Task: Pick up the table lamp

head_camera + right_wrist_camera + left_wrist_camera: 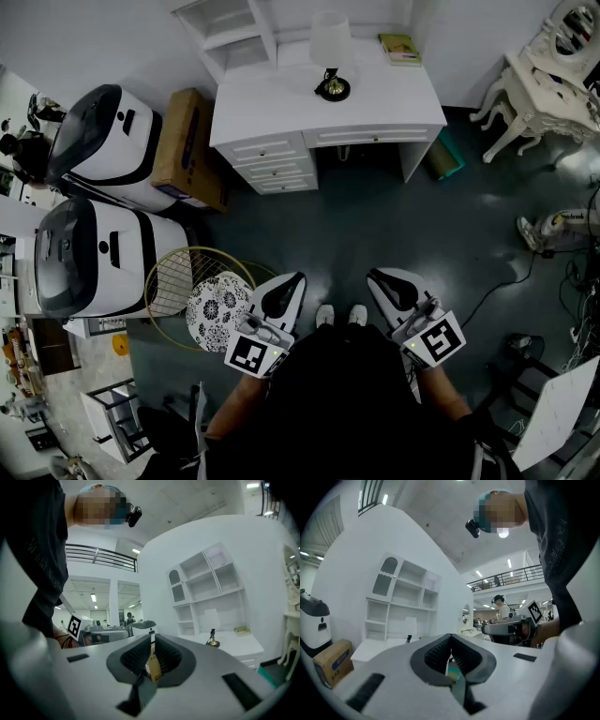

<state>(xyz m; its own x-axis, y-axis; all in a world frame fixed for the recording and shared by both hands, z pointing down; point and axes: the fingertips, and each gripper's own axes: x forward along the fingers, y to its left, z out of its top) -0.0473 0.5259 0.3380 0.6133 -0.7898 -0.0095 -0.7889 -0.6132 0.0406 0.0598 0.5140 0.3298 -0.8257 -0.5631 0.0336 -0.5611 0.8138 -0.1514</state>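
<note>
The table lamp has a white shade and a dark brass base. It stands upright on the white desk at the far side of the room. Small and distant, the lamp shows in the left gripper view, and the lamp shows on the desk in the right gripper view. My left gripper and right gripper are held close to the person's body, well short of the desk. Both point toward the desk. Each has its jaws together with nothing held.
Two large white-and-black machines stand at the left beside a cardboard box. A round wire basket with a patterned disc sits near my left gripper. A green book lies on the desk; an ornate white table stands at the right.
</note>
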